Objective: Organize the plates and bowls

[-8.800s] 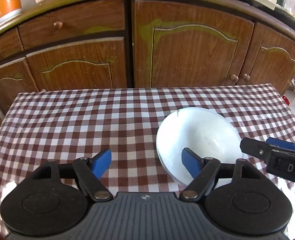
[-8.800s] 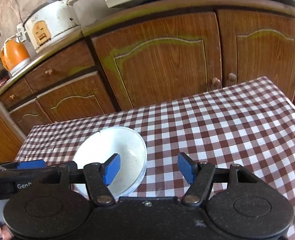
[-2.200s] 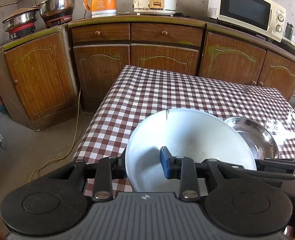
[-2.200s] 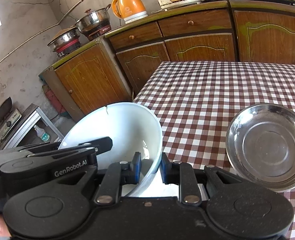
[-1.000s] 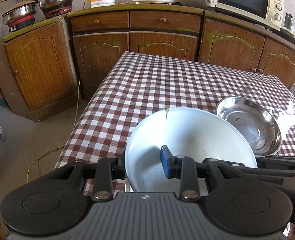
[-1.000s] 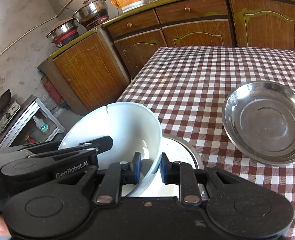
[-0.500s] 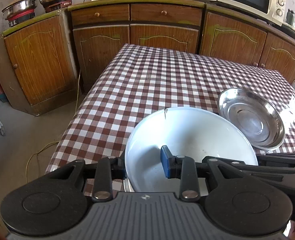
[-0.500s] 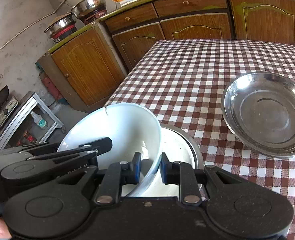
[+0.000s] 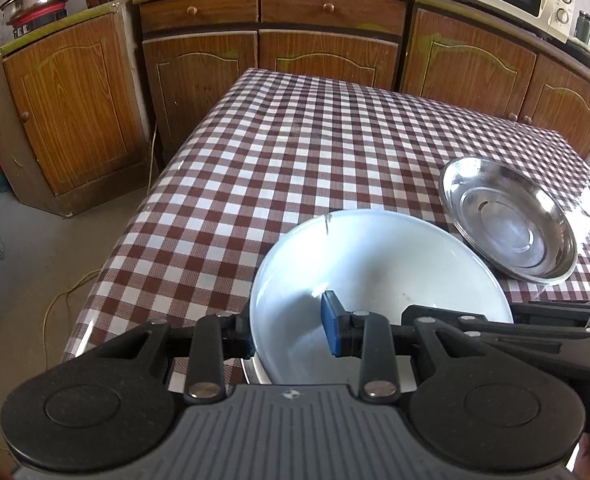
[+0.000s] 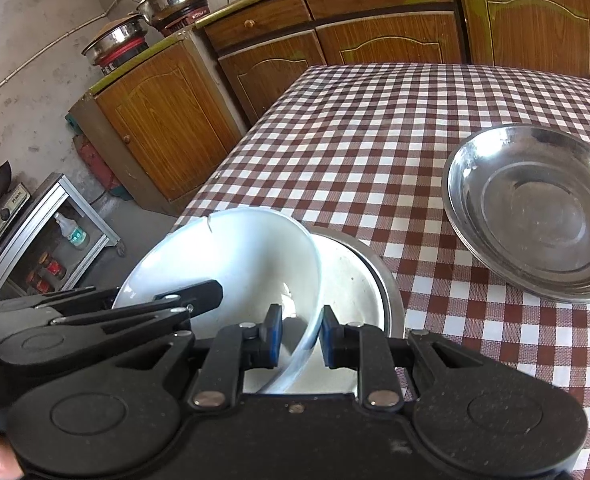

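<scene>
White bowl held by both tongs above a steel dish at the table's near edge

Left wrist view: the left gripper (image 9: 291, 326) is clamped on the near rim of the round white glazed bowl (image 9: 375, 272); a shiny steel plate (image 9: 511, 220) sits just beyond on the red-checked tablecloth (image 9: 295, 160). Right wrist view: the right gripper (image 10: 298, 336) pinches the bowl's right rim over a white-lined steel dish (image 10: 355, 280). A tilted release could make the cracked-looking rim strike the dish or slide off the edge.
</scene>
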Demonstrator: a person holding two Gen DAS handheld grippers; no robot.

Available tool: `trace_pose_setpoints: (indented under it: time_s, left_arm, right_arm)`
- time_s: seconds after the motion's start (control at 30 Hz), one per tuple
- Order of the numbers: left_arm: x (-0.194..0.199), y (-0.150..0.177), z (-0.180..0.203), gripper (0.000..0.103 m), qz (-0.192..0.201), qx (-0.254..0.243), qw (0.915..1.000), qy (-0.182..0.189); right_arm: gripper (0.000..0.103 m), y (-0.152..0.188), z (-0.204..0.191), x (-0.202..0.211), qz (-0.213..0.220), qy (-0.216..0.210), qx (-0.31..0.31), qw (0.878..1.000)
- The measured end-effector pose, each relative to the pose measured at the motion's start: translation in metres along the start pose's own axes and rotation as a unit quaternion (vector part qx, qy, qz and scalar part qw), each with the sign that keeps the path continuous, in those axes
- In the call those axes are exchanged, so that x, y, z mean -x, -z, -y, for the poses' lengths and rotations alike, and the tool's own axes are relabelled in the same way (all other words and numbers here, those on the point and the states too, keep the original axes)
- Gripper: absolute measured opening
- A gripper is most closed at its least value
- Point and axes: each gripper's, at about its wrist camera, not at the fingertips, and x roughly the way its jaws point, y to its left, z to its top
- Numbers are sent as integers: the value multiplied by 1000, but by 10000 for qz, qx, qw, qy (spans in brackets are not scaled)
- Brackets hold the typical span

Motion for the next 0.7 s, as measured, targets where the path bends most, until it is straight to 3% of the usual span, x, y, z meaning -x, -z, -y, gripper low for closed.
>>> trace_pose_setpoints:
  time_s: [0.7]
  left_arm:
    - [-8,8,6,35,-49,-21,10000,50]
  right_arm:
    - [26,11,15,-5,-108,-22,-89,9999]
